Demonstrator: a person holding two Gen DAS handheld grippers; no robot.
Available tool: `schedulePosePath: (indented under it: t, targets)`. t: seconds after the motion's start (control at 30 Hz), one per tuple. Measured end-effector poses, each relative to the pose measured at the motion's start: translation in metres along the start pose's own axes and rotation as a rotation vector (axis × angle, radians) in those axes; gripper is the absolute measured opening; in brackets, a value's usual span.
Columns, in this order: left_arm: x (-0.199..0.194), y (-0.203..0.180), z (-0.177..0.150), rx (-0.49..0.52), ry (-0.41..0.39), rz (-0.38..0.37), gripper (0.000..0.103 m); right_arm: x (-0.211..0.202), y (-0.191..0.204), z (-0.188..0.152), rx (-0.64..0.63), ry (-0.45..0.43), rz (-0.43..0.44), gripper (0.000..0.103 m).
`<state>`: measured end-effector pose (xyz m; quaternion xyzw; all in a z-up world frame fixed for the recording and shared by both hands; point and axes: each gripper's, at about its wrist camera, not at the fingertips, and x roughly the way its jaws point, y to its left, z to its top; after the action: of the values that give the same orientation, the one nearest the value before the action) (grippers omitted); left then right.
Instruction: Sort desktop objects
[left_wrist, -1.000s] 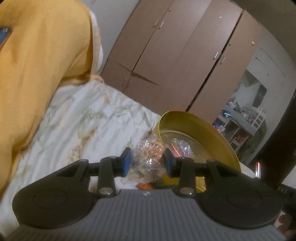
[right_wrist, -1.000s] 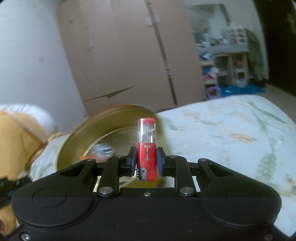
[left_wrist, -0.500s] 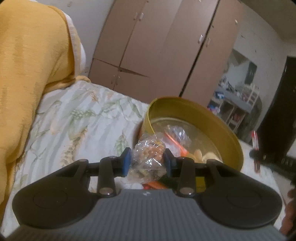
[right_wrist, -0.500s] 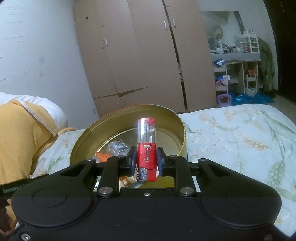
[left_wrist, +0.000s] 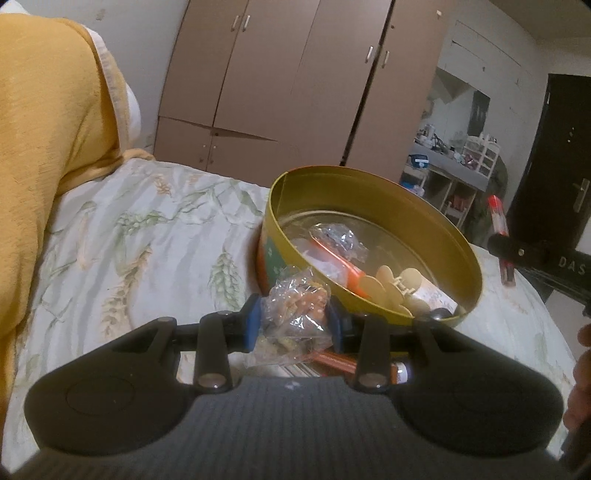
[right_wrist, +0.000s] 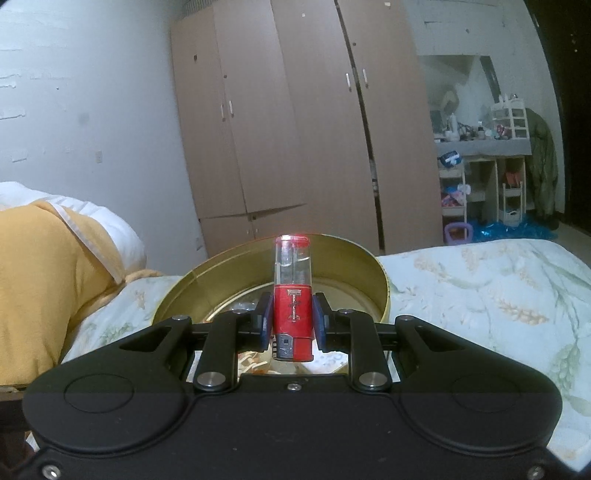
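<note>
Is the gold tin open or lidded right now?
Open. The gold tin shows its bare inner wall with no lid on it, and a clear bag and orange packet lie visible inside.

- Dim, warm indoor light is seen throughout, with grain and soft focus.
- Wardrobe (right_wrist: 295, 122) lines are bent by fisheye distortion; corners are vignetted black.
- A red glow is caught at 12 o'clock on the lighter (right_wrist: 293, 291).

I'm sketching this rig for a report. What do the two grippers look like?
Both match: left gripper and right gripper have black bodies with two rounded lobes, silver pivot bolts, black linkage bars and blue-padded jaws. The left has a ribbed grey cover; the right's side shows white letters "DAS".
</note>
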<state>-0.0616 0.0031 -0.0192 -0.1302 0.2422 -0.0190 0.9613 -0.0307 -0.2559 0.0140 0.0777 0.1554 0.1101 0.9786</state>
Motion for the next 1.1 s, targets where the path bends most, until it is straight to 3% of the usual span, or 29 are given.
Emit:
schedulePosePath:
  t: [0.5,0.57,0.6,0.63,0.7,0.87,1.1]
  targets:
    - [0.009,0.002,-0.009,-0.007,0.038,-0.025,0.041,0.030,-0.004,-0.016,-0.017,0.027,0.028,0.022]
    - [0.007,0.002,-0.010,-0.011,0.032,-0.027,0.041,0.034,-0.007,-0.020,0.013,0.018,0.014,0.040]
    - [0.006,0.002,-0.010,-0.011,0.029,-0.028,0.041,0.033,-0.009,-0.021,0.031,0.010,0.007,0.067]
    - [0.006,0.001,-0.010,-0.008,0.028,-0.026,0.041,0.031,-0.011,-0.021,0.052,-0.023,-0.006,0.085]
    - [0.007,0.000,-0.010,-0.001,0.032,-0.021,0.041,0.027,-0.013,-0.020,0.073,-0.080,-0.025,0.087]
    - [0.002,-0.002,-0.008,0.012,0.005,0.000,0.041,0.035,-0.025,-0.020,0.130,-0.045,-0.032,0.087]
    - [-0.002,0.009,-0.001,-0.041,-0.018,0.061,0.041,0.021,-0.041,-0.018,0.209,-0.116,-0.040,0.094]
